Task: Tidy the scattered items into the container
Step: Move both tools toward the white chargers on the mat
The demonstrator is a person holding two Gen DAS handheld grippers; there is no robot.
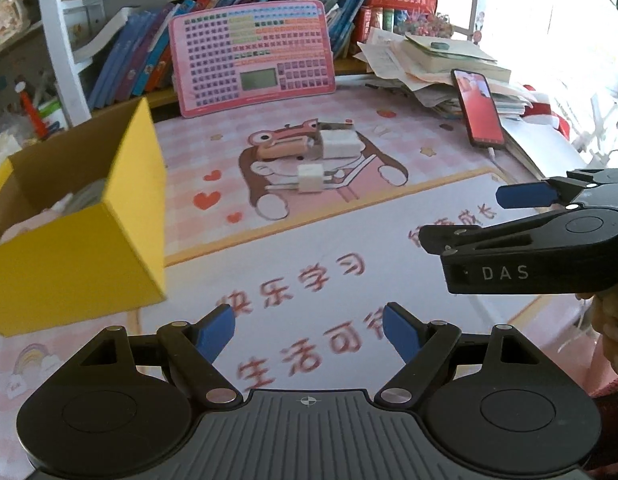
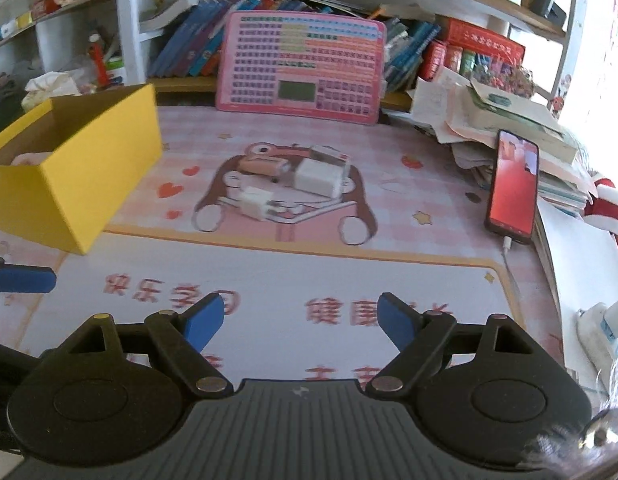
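Yellow cardboard box (image 2: 75, 168) sits at about ten o'clock in my right wrist view, open at the top with something pale already lying inside, so I judge some tidying is done and I am between picks, heading for the next item. What remains lies in a tight cluster at twelve o'clock on the pink cartoon mat (image 2: 293, 276): a small white charger plug (image 2: 255, 203) nearest me, a larger white adapter block (image 2: 320, 178) just behind it, and a tan cylindrical piece (image 2: 265, 166) touching that block's left side. Both tools are empty: the right gripper (image 2: 301, 322) has its fingers spread with nothing between them, and the left gripper (image 1: 309, 334) is likewise released. Next I would reach forward for the small plug, as it stands slightly clear of the others. Open mat lies ahead of both tools. Hazards: the propped phone (image 2: 513, 188) and its cable at two o'clock, the paper stack (image 2: 505, 120) behind, and the box's near corner on the way back.
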